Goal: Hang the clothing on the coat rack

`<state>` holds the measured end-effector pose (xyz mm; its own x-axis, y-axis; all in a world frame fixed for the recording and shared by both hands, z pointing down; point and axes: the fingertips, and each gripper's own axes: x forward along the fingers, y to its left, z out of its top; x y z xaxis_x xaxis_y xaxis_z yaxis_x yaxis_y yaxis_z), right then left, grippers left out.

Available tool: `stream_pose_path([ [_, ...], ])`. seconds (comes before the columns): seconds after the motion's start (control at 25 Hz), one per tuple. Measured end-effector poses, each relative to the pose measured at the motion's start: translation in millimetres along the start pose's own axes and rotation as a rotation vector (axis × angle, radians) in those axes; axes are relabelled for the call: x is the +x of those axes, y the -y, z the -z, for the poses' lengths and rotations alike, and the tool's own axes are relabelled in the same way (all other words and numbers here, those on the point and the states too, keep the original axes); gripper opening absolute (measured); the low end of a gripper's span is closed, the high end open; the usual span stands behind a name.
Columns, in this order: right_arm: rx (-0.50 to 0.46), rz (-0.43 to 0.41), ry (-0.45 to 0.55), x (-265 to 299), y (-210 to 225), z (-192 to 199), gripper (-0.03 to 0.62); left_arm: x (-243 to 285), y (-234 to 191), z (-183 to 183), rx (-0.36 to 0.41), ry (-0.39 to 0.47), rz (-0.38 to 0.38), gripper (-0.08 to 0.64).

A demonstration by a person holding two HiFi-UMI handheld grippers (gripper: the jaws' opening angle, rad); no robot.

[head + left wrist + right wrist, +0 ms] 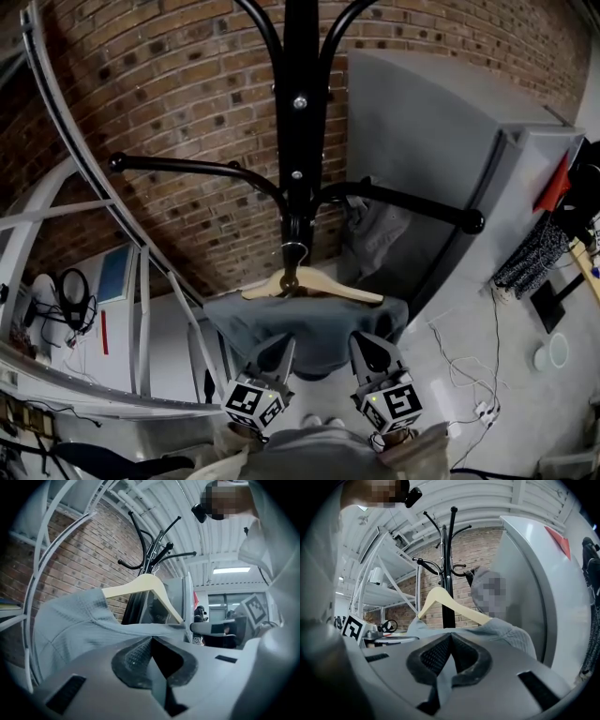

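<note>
A black coat rack (300, 103) stands in front of me against the brick wall. A wooden hanger (314, 283) carrying a grey garment (305, 323) hangs close to the pole, its metal hook (293, 251) just under the rack's lower arms; whether the hook rests on an arm is unclear. My left gripper (275, 354) is shut on the garment's lower left edge, and my right gripper (367, 349) is shut on its lower right edge. Grey cloth (84, 620) runs into the closed left jaws, with the hanger (145, 584) above. A strip of cloth (443, 681) is pinched in the right jaws.
Another grey garment (375, 230) hangs on the rack's right arm (422, 208). A tall grey cabinet (450, 159) stands right of the rack. White shelving tubes (84, 187) curve along the left, with headphones (73, 295) on a shelf. Cables (469, 375) lie on the floor.
</note>
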<state>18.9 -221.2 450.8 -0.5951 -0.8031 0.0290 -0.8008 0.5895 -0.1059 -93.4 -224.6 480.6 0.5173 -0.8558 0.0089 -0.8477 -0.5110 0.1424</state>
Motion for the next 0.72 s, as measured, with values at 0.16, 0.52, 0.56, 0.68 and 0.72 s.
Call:
stream_pose_path([
  [0.16, 0.001, -0.016, 0.025, -1, -6, -3, 0.023, -6, -5, -7, 0.015, 0.016, -0.047, 0.009],
  [0.52, -0.006, -0.023, 0.025, -2, -8, -5, 0.023, -11, 3, -26, 0.089, 0.021, -0.069, 0.009],
  [0.56, -0.010, -0.024, 0.018, -2, -8, -4, 0.023, -11, 3, -26, 0.090, 0.020, -0.072, 0.009],
  [0.68, 0.003, -0.045, 0.027, -1, -12, -6, 0.023, -12, 4, -28, 0.101, 0.029, -0.066, 0.009],
  [0.72, 0.004, -0.053, 0.033, -1, -14, -7, 0.023, -13, 5, -29, 0.103, 0.034, -0.065, 0.009],
])
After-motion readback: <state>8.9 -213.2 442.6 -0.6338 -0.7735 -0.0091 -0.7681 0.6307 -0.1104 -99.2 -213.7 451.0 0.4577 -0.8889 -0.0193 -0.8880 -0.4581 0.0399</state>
